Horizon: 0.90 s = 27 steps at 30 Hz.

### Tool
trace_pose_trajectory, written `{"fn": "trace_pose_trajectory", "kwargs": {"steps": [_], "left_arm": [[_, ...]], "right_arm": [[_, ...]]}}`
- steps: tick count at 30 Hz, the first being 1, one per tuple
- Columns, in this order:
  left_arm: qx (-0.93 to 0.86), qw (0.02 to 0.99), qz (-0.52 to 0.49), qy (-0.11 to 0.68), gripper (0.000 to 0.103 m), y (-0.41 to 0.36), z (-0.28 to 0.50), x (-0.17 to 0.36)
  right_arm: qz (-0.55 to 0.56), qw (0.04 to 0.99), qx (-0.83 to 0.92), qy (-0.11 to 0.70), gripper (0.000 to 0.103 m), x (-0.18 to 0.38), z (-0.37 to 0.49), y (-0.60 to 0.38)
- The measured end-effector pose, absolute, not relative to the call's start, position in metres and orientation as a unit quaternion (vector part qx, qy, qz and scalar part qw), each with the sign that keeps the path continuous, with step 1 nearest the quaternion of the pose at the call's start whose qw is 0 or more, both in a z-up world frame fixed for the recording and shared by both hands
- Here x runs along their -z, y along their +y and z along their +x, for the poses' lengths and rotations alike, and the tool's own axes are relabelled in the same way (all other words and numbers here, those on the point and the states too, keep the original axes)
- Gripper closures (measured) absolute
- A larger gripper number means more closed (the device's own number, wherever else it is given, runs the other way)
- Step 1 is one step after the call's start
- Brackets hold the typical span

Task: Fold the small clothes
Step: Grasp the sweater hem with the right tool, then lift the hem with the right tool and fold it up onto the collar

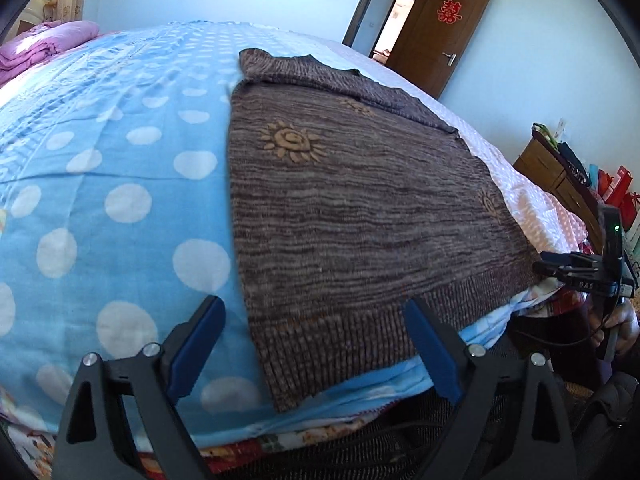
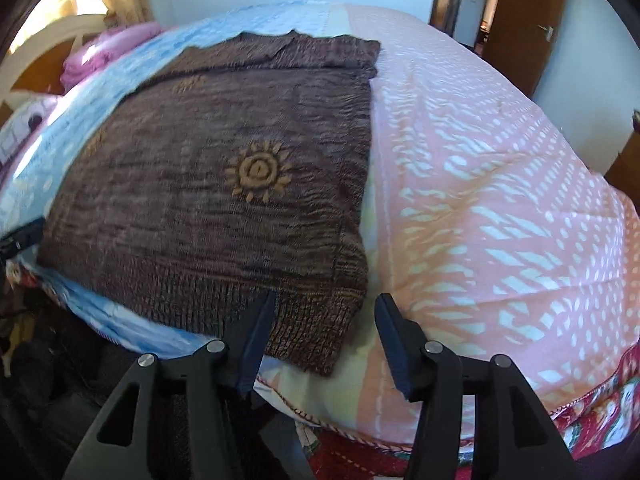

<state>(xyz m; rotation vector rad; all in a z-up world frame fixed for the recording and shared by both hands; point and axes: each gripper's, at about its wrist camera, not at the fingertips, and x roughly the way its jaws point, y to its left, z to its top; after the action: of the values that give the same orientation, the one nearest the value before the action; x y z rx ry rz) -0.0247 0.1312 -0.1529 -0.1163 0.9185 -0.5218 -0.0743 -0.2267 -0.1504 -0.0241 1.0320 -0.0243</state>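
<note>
The brown knitted sweater [image 1: 360, 208] lies flat on the bed [image 1: 120, 184], near its front edge, half on the blue dotted cover and half on the pink one [image 2: 500, 200]. Its ribbed hem [image 2: 304, 320] faces the person and its neck end points away towards the far wall, so its long axis runs from the near edge of the bed straight back; what looks like a sleeve is folded across the far end. The left claw [image 1: 314, 340] stands wide open over the hem's left corner, holding nothing. The right claw [image 2: 326, 324] is about half open over the right corner, also empty. The step in hand looks like taking both hem corners. To do it well, each claw should bite squarely into the thick ribbing, catch every layer but not the bed cover beneath, and close at matching depth so the fold stays straight.
</note>
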Motion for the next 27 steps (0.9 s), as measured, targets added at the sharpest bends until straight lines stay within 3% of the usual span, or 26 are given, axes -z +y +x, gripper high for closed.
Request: {"fn": "trace_pose_trajectory", "kwargs": {"steps": [5, 6, 10, 12, 13, 14, 15, 17, 22, 27], "left_arm": [[0.251, 0.855, -0.067, 0.449, 0.014, 0.134, -0.024, 0.155], [0.248, 0.854, -0.064, 0.453, 0.015, 0.133, -0.024, 0.154], [0.243, 0.854, -0.057, 0.457, 0.023, 0.134, -0.027, 0.156], [0.237, 0.854, -0.059, 0.46, 0.028, 0.135, -0.026, 0.158], [0.236, 0.854, -0.058, 0.461, 0.035, 0.134, -0.027, 0.158], [0.237, 0.853, -0.057, 0.461, 0.047, 0.134, -0.027, 0.158], [0.239, 0.851, -0.059, 0.464, 0.054, 0.133, -0.027, 0.158], [0.243, 0.842, -0.074, 0.476, 0.08, 0.135, -0.024, 0.161], [0.255, 0.832, -0.105, 0.481, 0.092, 0.143, -0.018, 0.154], [0.257, 0.83, -0.132, 0.476, 0.096, 0.143, -0.001, 0.133]], "right_arm": [[-0.033, 0.866, 0.002, 0.499, 0.052, 0.16, -0.075, -0.216], [-0.028, 0.863, -0.004, 0.504, 0.06, 0.161, -0.075, -0.216], [-0.053, 0.855, 0.001, 0.515, 0.069, 0.165, -0.075, -0.212], [-0.051, 0.858, 0.006, 0.511, 0.079, 0.165, -0.076, -0.214], [-0.05, 0.859, 0.009, 0.509, 0.084, 0.164, -0.077, -0.215], [-0.047, 0.86, 0.012, 0.509, 0.097, 0.164, -0.077, -0.217], [-0.038, 0.859, 0.009, 0.51, 0.098, 0.163, -0.076, -0.221], [-0.001, 0.86, -0.007, 0.51, 0.098, 0.159, -0.075, -0.23], [0.093, 0.859, -0.04, 0.501, 0.098, 0.146, -0.075, -0.248], [0.187, 0.857, -0.088, 0.471, 0.098, 0.121, -0.075, -0.259]]}}
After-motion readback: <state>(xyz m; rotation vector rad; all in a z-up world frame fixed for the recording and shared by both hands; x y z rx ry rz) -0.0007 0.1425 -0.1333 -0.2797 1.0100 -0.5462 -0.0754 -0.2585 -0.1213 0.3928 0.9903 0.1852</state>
